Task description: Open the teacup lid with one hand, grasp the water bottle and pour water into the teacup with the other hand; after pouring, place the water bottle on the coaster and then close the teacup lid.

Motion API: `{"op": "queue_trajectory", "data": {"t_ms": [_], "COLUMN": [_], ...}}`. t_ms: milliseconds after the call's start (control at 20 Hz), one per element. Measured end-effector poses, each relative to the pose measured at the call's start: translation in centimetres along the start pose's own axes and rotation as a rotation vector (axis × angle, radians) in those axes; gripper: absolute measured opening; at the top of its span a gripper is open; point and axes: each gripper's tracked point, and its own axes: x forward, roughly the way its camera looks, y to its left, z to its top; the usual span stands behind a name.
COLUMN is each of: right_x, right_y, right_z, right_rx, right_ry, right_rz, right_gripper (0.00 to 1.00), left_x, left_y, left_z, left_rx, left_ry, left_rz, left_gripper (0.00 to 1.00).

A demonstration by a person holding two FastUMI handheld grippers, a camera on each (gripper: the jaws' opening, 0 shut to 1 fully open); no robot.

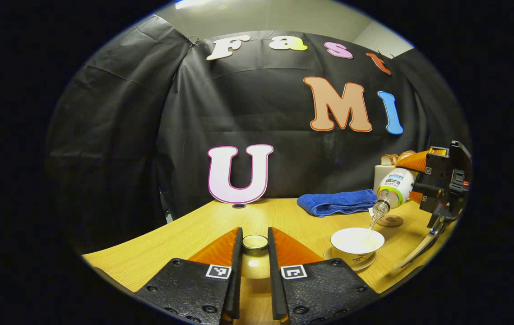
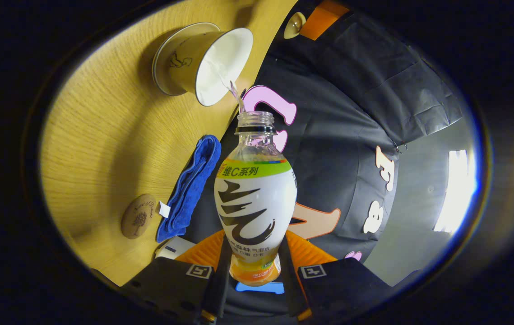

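A: How do the right tongs [image 2: 254,271] stand now?

B: In the right gripper view they are closed on the clear plastic water bottle with the white and green label [image 2: 255,198]; both fingers press on its lower part. The bottle is tilted far over, its open neck pointing to the white ceramic teacup [image 2: 214,63], and a thin stream of water runs from the neck into the cup.

A: And from the other side?

B: In the left gripper view the right tongs [image 1: 419,180] are at the right edge, raised above the yellow wooden surface [image 1: 184,239], with the bottle [image 1: 394,187] slanting down to the left. The teacup [image 1: 357,243] sits on its saucer just under the neck.

A: Where is the lid?

B: The left tongs [image 1: 255,253] are low over the surface, narrow, and hold the small cream round teacup lid [image 1: 255,246] between both fingers, well to the left of the cup.

A: The coaster?

B: The round brown wooden coaster [image 1: 390,220] lies bare behind the cup, near the folded blue towel [image 1: 335,201].
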Motion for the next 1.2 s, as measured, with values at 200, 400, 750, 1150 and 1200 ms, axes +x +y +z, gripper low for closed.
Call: {"op": "queue_trajectory", "data": {"t_ms": [200, 400, 750, 1150, 1200], "right_x": [0.3, 0.6, -0.5, -2.4, -2.5], "right_y": [-0.5, -0.8, 0.8, 1.4, 1.3], "right_z": [-0.3, -0.4, 0.6, 2.1, 2.2], "right_rx": [-0.053, -0.102, 0.149, 0.577, 0.648], "right_ry": [-0.008, -0.024, -0.018, 0.003, 0.009], "right_rz": [-0.062, -0.109, 0.007, 0.243, 0.265], "right_gripper": [0.56, 0.56, 0.54, 0.57, 0.54], "left_x": [0.0, 0.1, 0.1, 0.1, 0.1], "left_y": [0.0, 0.0, -0.1, 0.0, 0.0], "left_z": [0.0, 0.0, 0.1, 0.1, 0.1], "left_rx": [0.000, -0.001, 0.001, 0.002, 0.002], "left_ry": [0.000, -0.001, -0.002, -0.003, -0.003], "left_rz": [0.000, 0.000, -0.003, -0.005, -0.005], "left_gripper": [0.25, 0.25, 0.25, 0.25, 0.25]}}
